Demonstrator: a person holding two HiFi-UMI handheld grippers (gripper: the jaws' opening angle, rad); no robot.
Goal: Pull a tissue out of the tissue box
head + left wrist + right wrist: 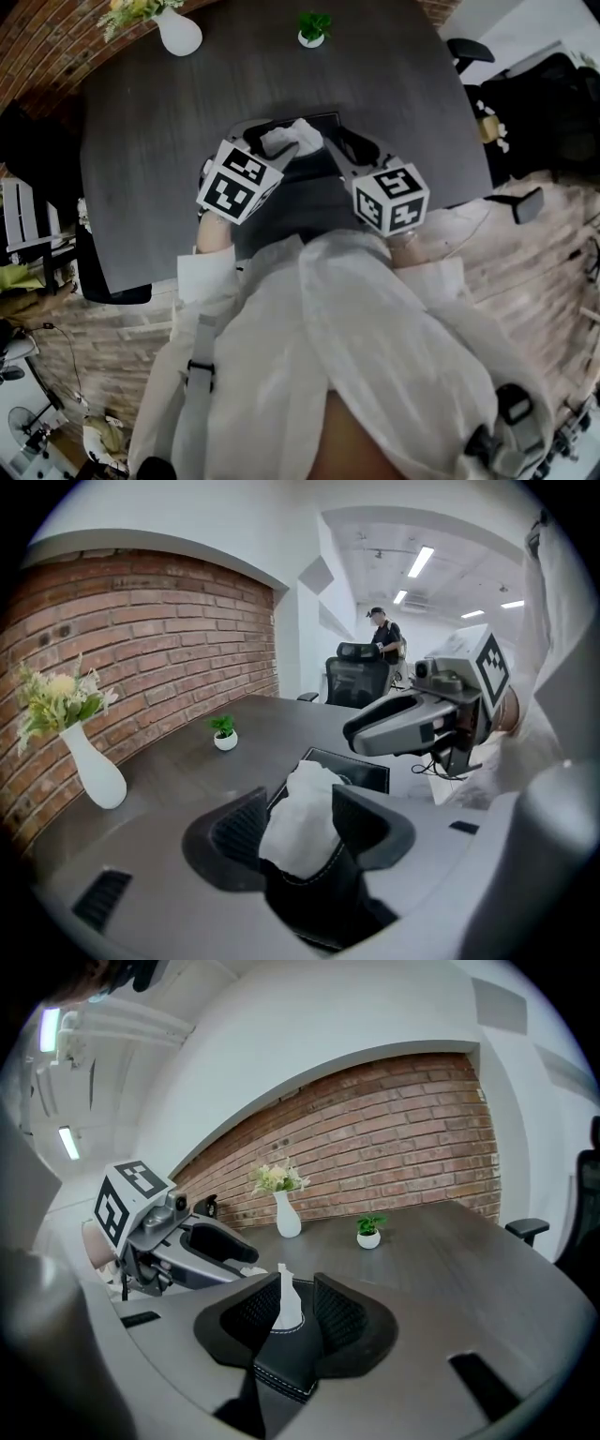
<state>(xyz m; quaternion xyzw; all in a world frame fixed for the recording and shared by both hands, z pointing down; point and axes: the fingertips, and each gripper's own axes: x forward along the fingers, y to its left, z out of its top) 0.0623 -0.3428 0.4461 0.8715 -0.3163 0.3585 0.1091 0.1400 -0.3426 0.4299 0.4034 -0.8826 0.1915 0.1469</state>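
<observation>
A dark table [141, 141] stands against a curved brick wall [141, 630], and the person leans over its near edge. A white vase [178, 33] of flowers sits at the table's far left corner, and a small potted plant [313, 28] sits at the middle of the far edge. Well behind, in the open office, a person stands by a black office chair [356, 677].

The black tissue box [361, 771], stitched in white, lies on the table close to its near edge, between the two tools. A white tissue [292, 138] rises crumpled out of its top.

The left gripper [298, 803] comes in from the near left side of the box, tilted downward. Its jaws stand wide apart with the tissue upright between them. The tissue lies against the right-hand pad and clear of the other, so nothing is gripped.

The right gripper [288, 1288] reaches in from the near right side, its jaws clenched on a stitched corner of the tissue box, with a thin peak of the tissue showing just above the gap
</observation>
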